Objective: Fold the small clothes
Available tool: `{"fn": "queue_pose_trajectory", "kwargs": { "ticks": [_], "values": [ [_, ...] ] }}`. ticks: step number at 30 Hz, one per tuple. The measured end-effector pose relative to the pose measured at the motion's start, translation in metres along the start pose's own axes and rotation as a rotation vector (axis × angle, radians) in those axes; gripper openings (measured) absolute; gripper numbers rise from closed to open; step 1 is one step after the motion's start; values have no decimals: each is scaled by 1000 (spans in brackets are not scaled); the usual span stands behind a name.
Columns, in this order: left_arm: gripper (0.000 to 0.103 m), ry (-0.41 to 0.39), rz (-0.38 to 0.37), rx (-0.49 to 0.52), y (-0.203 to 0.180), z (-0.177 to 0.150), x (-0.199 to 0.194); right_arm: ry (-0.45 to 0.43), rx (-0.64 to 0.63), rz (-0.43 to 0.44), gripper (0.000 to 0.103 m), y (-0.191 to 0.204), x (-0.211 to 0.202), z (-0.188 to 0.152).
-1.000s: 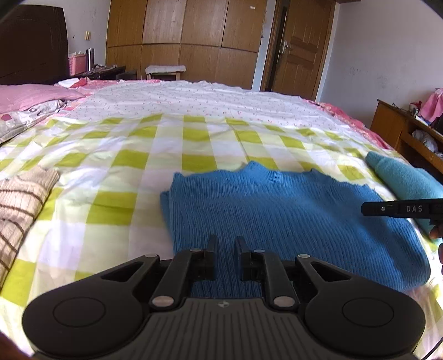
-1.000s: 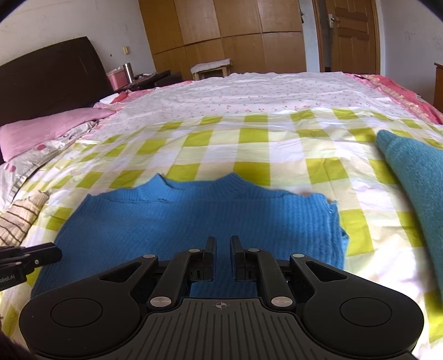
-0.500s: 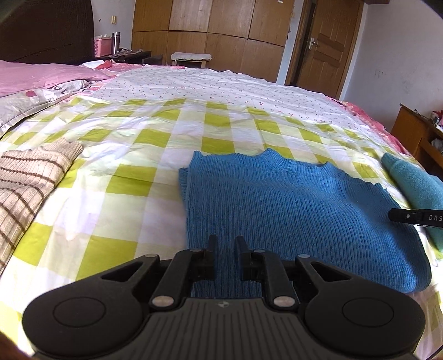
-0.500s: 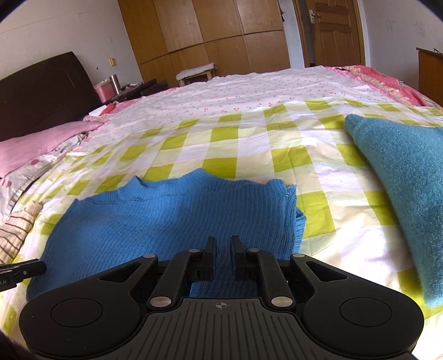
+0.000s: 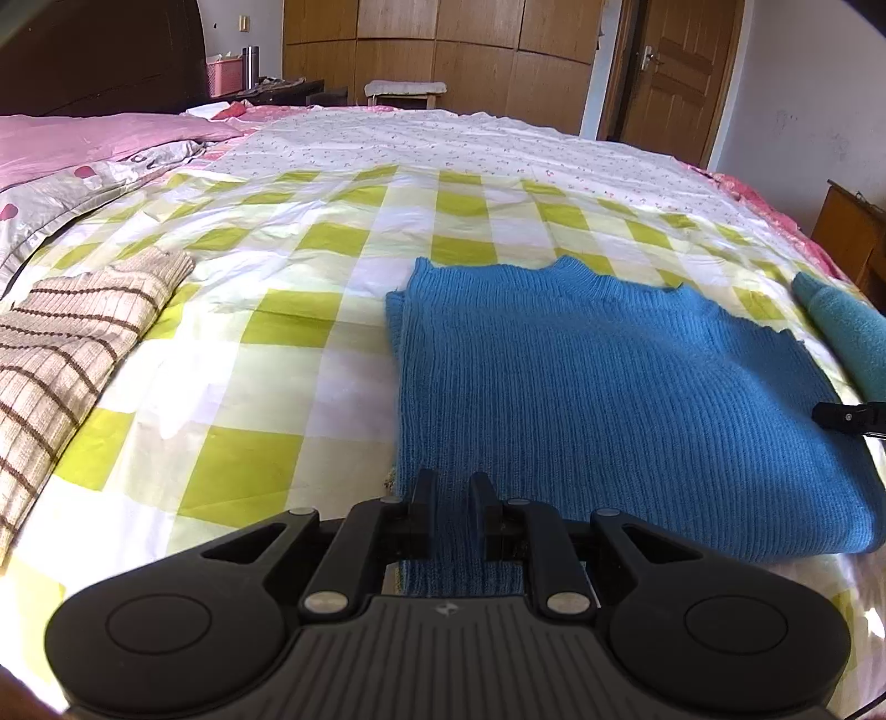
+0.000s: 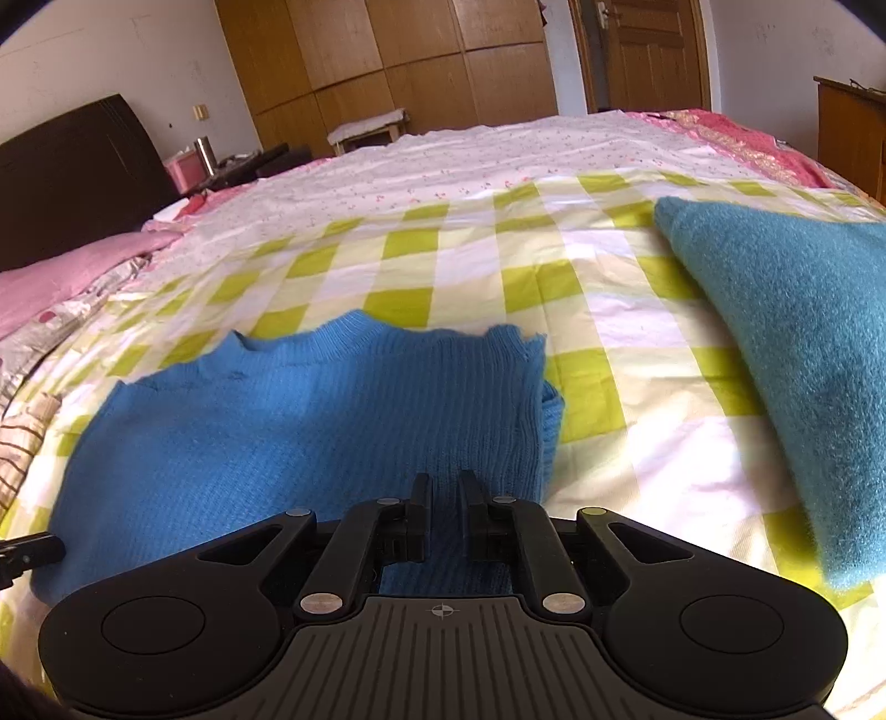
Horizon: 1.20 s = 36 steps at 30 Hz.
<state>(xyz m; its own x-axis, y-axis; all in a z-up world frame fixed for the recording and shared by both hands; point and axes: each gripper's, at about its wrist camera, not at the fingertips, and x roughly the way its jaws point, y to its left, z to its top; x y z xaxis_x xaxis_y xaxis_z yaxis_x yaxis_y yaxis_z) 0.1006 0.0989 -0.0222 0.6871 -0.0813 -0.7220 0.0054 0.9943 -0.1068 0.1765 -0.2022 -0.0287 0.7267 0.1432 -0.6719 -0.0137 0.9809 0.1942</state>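
A blue knit sweater [image 5: 609, 376] lies flat on the checked bedspread [image 5: 310, 310], its sides folded in and its collar pointing away. My left gripper [image 5: 449, 498] is shut on the sweater's near hem at its left corner. In the right wrist view the same sweater [image 6: 310, 410] fills the lower left. My right gripper [image 6: 444, 495] is shut on the near hem by the sweater's right edge. Each gripper's tip shows at the edge of the other's view.
A folded beige striped garment [image 5: 72, 343] lies left of the sweater. A folded teal garment [image 6: 786, 343] lies to its right. Pink pillows [image 5: 83, 144] and a dark headboard are at far left. Wooden wardrobes [image 5: 443, 44] and a door stand beyond the bed.
Both grippers have drawn apart toward the sweater's outer corners, still gripping the hem. The left view now shows more of the striped garment; the right view shows more of the teal one.
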Motion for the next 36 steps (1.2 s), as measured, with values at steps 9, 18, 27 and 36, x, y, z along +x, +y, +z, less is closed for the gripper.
{"fn": "queue_pose_trajectory", "kwargs": {
  "ticks": [9, 18, 27, 36],
  "values": [
    [23, -3, 34, 13, -12, 0, -10, -9, 8, -14, 14, -7, -9, 5],
    [23, -3, 66, 12, -21, 1, -28, -2, 5, 7, 17, -8, -19, 1],
    [23, -50, 92, 29, -33, -2, -54, 4, -28, -2, 20, -1, -27, -3],
    [23, -98, 75, 60, -32, -1, -57, 18, -58, -46, 25, 0, -24, -10]
  ]
}}
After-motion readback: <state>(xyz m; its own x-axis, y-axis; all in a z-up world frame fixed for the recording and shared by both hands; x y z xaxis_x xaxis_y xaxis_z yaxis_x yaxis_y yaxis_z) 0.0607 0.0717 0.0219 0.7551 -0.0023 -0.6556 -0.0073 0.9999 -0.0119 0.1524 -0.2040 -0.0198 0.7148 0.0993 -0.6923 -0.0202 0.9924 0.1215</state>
